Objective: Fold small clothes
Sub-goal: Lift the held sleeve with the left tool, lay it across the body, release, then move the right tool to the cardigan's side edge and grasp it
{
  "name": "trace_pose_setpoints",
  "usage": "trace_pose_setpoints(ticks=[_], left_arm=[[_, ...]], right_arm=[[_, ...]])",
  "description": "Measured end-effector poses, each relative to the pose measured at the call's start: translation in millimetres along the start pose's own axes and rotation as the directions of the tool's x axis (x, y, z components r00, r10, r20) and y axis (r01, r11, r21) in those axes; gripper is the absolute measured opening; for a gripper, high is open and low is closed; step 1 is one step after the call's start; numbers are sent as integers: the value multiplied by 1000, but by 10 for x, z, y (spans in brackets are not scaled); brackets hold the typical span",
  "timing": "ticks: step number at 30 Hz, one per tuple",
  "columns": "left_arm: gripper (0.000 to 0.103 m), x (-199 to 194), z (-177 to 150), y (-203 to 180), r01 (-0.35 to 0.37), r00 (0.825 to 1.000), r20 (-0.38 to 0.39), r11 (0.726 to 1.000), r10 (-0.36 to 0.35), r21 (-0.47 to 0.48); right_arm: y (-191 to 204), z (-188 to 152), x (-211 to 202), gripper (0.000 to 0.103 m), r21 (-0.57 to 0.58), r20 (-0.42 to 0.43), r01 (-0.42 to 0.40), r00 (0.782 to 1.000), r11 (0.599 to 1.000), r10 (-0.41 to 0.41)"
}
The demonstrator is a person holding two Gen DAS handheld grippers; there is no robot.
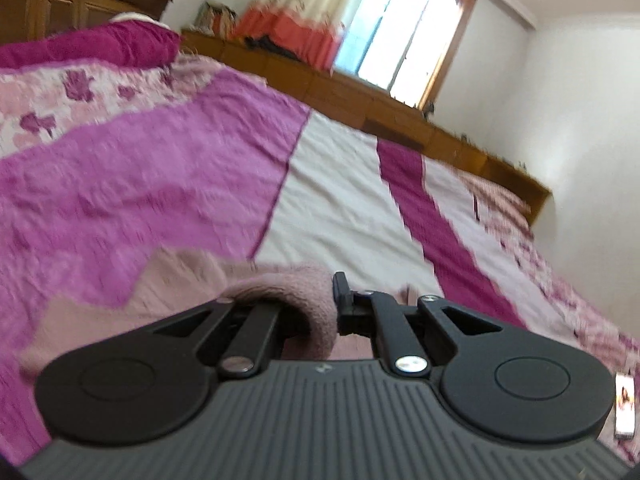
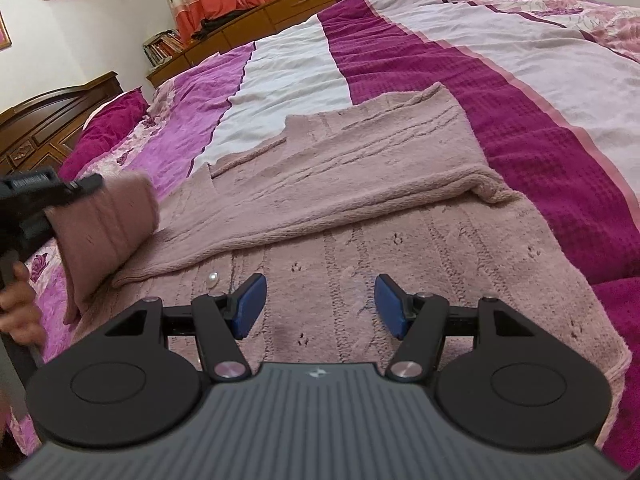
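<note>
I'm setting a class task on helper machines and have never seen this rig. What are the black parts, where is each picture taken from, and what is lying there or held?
No robot here: a person holds a two-finger tool in each hand, each with a camera looking along its fingers. The left camera shows the left gripper shut on a sleeve of the pink knitted cardigan. The right camera shows the right gripper open and empty above that cardigan, which lies spread on the striped bedspread. At its left edge you see the hand holding the left tool.
</note>
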State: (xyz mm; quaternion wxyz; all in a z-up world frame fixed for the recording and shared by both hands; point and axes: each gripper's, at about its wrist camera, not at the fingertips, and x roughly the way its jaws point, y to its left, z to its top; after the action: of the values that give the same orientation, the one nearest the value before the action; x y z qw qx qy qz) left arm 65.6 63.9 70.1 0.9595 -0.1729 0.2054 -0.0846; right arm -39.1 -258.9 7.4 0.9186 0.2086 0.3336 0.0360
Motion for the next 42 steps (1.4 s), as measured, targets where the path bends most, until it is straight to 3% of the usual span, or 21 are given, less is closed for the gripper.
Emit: trace_pose_setpoints(ticks=[7, 13, 16, 23, 30, 42], left_arm=[[9, 175, -263, -20, -8, 995, -102, 999, 13, 53], [10, 297, -385, -34, -12, 978, -208, 997, 27, 75], [21, 339, -432, -29, 9, 963, -271, 998, 10, 68], [45, 244, -424, -95, 30, 949, -314, 996, -1, 89], [46, 17, -397, -101, 10, 939, -343, 993, 32, 119], [46, -457, -289, 127, -55, 941, -321, 985, 106, 164]], right_arm=[[-12, -3, 12, 68, 5, -3, 0, 1000, 1000, 0], [-39, -5, 30, 68, 12, -6, -6, 1000, 1000, 6], [-53, -7, 30, 68, 16, -6, -9, 1000, 1000, 9], [-75, -12, 33, 68, 22, -6, -16, 1000, 1000, 16], [-85, -16, 32, 68, 25, -5, -20, 1000, 999, 20], [59, 46, 24, 68, -18, -36, -59, 998, 998, 58]])
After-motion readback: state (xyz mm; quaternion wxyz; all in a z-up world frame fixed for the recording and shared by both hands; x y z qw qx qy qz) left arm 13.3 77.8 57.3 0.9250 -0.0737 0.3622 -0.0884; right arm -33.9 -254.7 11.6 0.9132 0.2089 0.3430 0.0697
